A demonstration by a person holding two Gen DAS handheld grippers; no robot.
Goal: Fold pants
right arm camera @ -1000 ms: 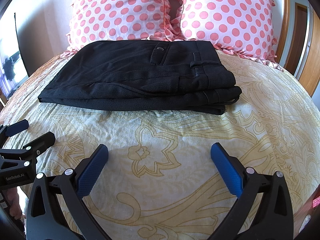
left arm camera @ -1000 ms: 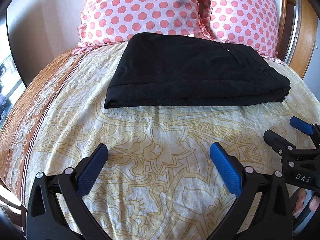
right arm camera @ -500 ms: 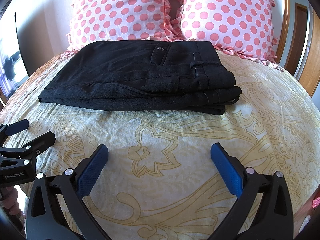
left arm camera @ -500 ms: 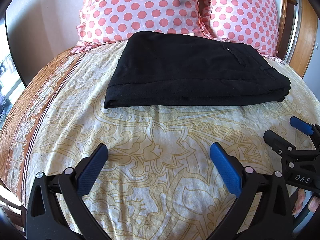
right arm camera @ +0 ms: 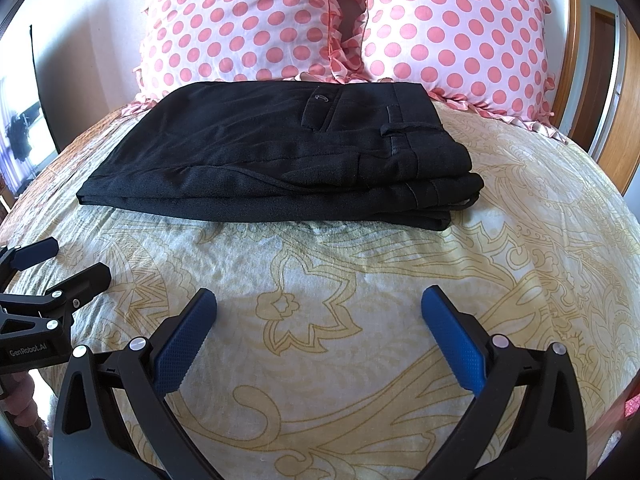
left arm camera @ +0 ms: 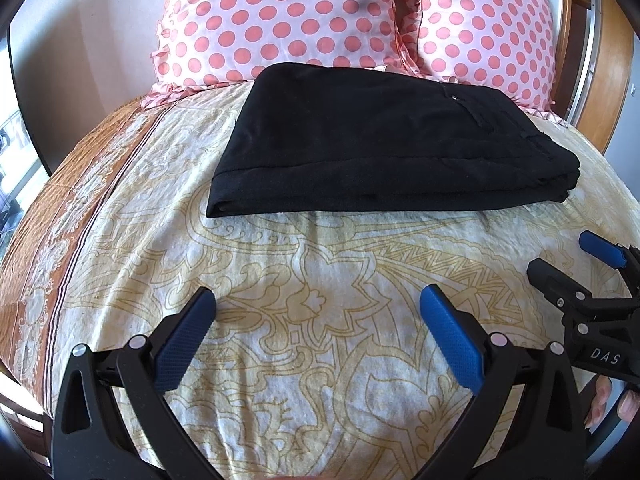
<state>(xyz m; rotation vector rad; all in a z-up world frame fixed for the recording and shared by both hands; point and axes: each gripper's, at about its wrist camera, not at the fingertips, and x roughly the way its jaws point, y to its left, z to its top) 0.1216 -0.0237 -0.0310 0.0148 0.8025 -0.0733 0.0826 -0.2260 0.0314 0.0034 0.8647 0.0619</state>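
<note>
Black pants [left arm camera: 380, 144] lie folded in a flat stack on the bed, waistband and back pocket to the right; they also show in the right wrist view [right arm camera: 288, 160]. My left gripper [left arm camera: 318, 312] is open and empty, hovering over the bedspread well in front of the pants. My right gripper [right arm camera: 320, 312] is open and empty, also in front of the pants. The right gripper shows at the right edge of the left wrist view [left arm camera: 568, 268]. The left gripper shows at the left edge of the right wrist view [right arm camera: 60, 268].
A yellow patterned bedspread [left arm camera: 320, 280] with an orange border [left arm camera: 72, 200] covers the bed. Two pink polka-dot pillows [right arm camera: 240, 24] [right arm camera: 452, 32] stand behind the pants. A wooden headboard and door [right arm camera: 600, 80] are at the right.
Nothing has visibly moved apart from a very slight drift of the left wrist view. Both grippers stay open.
</note>
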